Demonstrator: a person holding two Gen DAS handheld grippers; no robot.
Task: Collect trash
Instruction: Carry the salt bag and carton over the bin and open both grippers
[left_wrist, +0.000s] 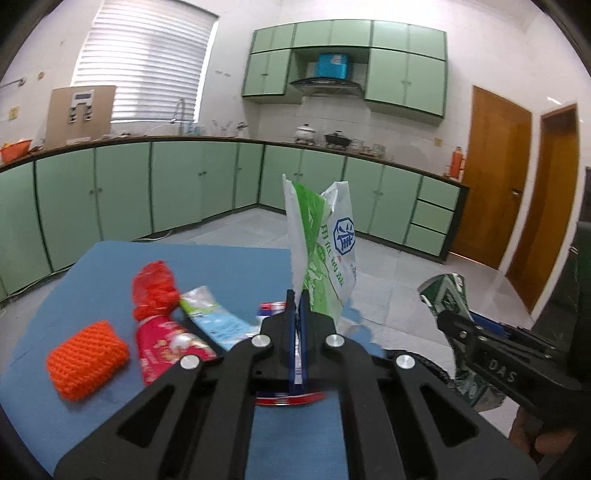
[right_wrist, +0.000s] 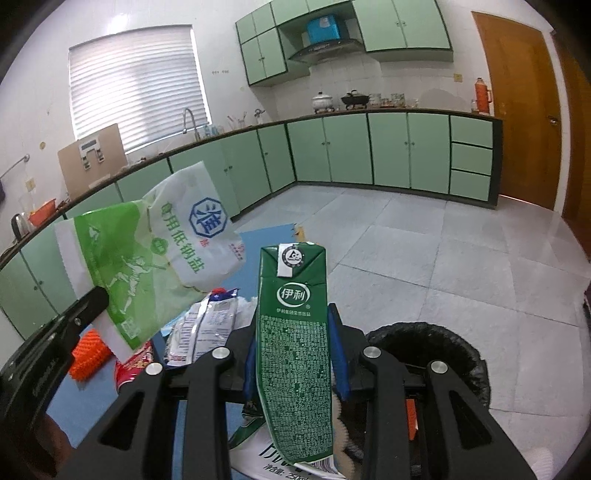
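Note:
My left gripper (left_wrist: 297, 297) is shut on the lower edge of a green and white plastic salt bag (left_wrist: 321, 243), which stands up above the blue table (left_wrist: 207, 262). From the right wrist view, the same bag (right_wrist: 147, 258) hangs from the left gripper (right_wrist: 98, 297) at the left. My right gripper (right_wrist: 293, 317) is shut on a flattened green milk carton (right_wrist: 293, 350), held upright between its blue pads. In the left wrist view the right gripper (left_wrist: 448, 319) and carton (left_wrist: 447, 291) sit at the right, beyond the table edge.
On the table lie an orange foam net (left_wrist: 86, 363), a red net (left_wrist: 153, 288), a red snack wrapper (left_wrist: 162, 350) and a white and blue wrapper (left_wrist: 218, 325). A bin with a black liner (right_wrist: 443, 347) stands on the tiled floor, below and right of the right gripper. Green cabinets line the walls.

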